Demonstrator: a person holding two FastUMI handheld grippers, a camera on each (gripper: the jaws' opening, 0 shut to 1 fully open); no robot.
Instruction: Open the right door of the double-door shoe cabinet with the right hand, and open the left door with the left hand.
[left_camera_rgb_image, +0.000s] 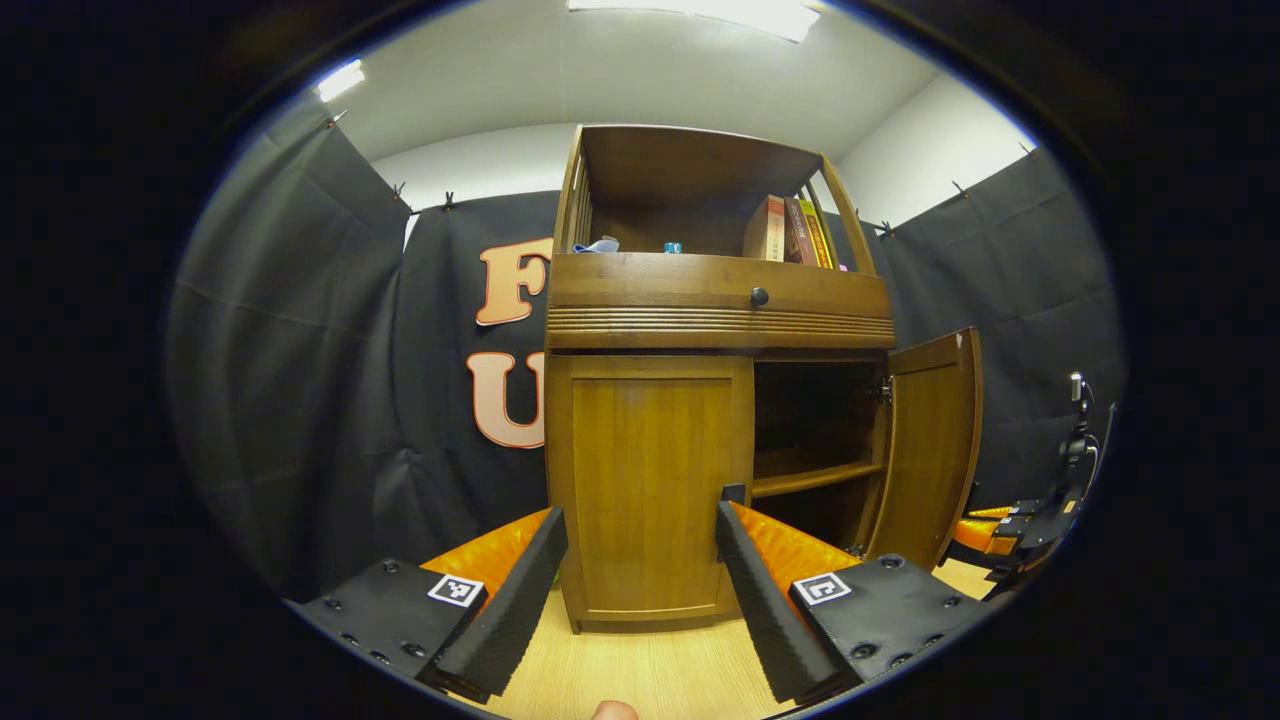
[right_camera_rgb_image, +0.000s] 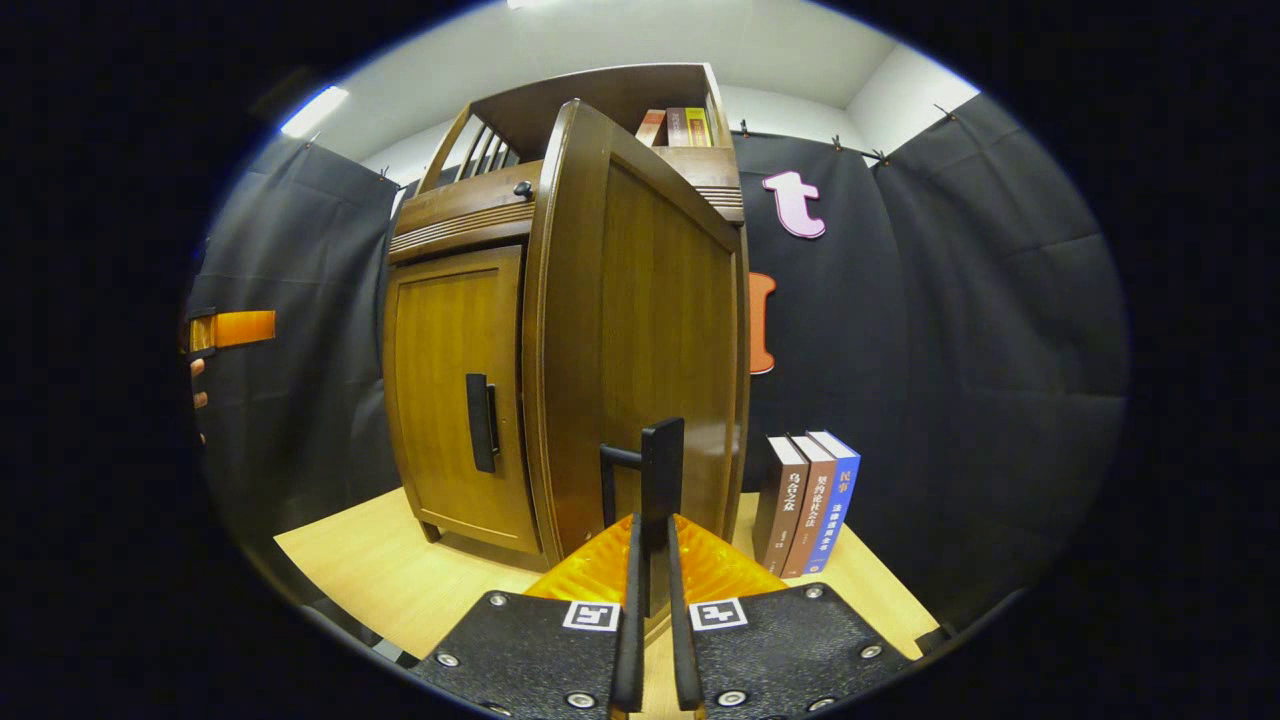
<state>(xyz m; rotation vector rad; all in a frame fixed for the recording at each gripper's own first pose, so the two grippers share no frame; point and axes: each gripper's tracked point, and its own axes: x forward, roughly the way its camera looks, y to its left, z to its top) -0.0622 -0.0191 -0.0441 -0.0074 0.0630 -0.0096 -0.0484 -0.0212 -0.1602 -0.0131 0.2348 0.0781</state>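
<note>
The wooden shoe cabinet (left_camera_rgb_image: 720, 300) stands straight ahead in the left gripper view. Its left door (left_camera_rgb_image: 650, 480) is closed, and the top of that door's dark handle (left_camera_rgb_image: 733, 493) peeks over one finger. My left gripper (left_camera_rgb_image: 640, 545) is open, just in front of the left door and apart from it. The right door (left_camera_rgb_image: 935, 440) is swung out, baring the inner shelf (left_camera_rgb_image: 815, 478). In the right gripper view the right door (right_camera_rgb_image: 660, 330) faces me, and my right gripper (right_camera_rgb_image: 652, 540) is shut on its black handle (right_camera_rgb_image: 655, 465). The left door's handle (right_camera_rgb_image: 482, 422) hangs free.
Three books (right_camera_rgb_image: 808, 505) stand on the light wooden surface (right_camera_rgb_image: 400, 580) right of the open door. More books (left_camera_rgb_image: 790, 232) and small items sit on the cabinet's top shelf. A drawer with a round knob (left_camera_rgb_image: 759, 296) lies above the doors. Black cloth walls surround the booth.
</note>
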